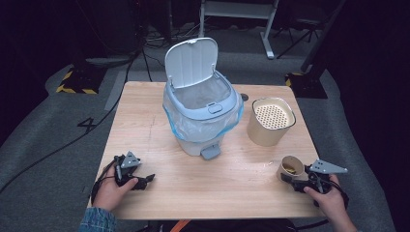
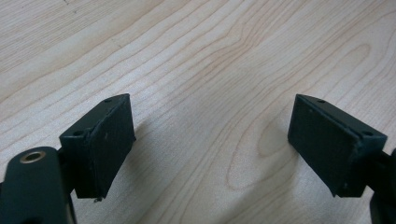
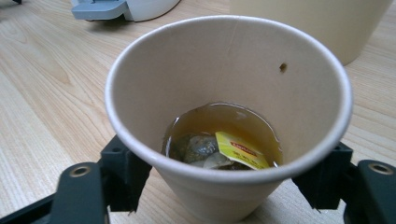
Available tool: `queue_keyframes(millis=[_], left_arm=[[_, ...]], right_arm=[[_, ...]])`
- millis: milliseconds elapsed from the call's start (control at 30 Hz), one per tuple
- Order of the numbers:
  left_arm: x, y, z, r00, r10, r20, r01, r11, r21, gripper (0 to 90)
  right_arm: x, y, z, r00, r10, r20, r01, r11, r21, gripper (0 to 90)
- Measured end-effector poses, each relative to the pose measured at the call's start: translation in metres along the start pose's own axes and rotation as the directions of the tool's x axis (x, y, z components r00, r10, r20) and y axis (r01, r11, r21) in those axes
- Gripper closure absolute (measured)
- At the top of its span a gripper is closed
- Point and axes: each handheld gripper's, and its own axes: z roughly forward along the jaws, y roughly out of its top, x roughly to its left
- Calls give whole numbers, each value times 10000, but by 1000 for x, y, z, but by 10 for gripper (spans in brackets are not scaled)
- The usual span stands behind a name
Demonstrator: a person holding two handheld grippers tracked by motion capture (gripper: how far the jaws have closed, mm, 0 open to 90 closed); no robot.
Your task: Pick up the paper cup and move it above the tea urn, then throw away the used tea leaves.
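Right gripper view: the paper cup (image 3: 229, 116) stands upright between the right gripper (image 3: 224, 179)'s jaws, which bracket its lower wall, apparently touching; tea and a teabag (image 3: 219, 151) lie inside. It sits at the table's near right corner; the left gripper (image 2: 210, 149) gapes empty, well apart.

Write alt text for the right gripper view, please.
A paper cup sits between the black jaws of the right hand-held gripper, with a little brown tea and a yellow-tagged teabag at its bottom. It stands on a pale wooden table.
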Motion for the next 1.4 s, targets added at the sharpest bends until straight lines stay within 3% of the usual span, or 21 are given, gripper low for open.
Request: queue_keyframes(millis=[233, 733, 933, 1033, 1400], left_arm=[[0, 0, 0, 10000, 0, -1, 0, 10000, 1, 149], [0, 0, 0, 10000, 35, -24, -35, 10000, -12, 150], [0, 0, 0, 10000, 38, -18, -38, 10000, 5, 150], [0, 0, 0, 10000, 31, -25, -31, 10000, -14, 150], [0, 0, 0, 10000, 2, -6, -2, 10000, -2, 150]], right_arm=[[-2, 6, -6, 10000, -79, 37, 80, 9999, -125, 308], [-12, 52, -24, 9995, -319, 37, 320, 9992, -243, 307], [-16, 68, -26, 9984, -537, -148, 537, 9986, -33, 309], [-22, 78, -25, 9976, -556, -413, 559, 9984, 52, 309], [-39, 107, -32, 9977, -588, -345, 583, 9982, -148, 311]])
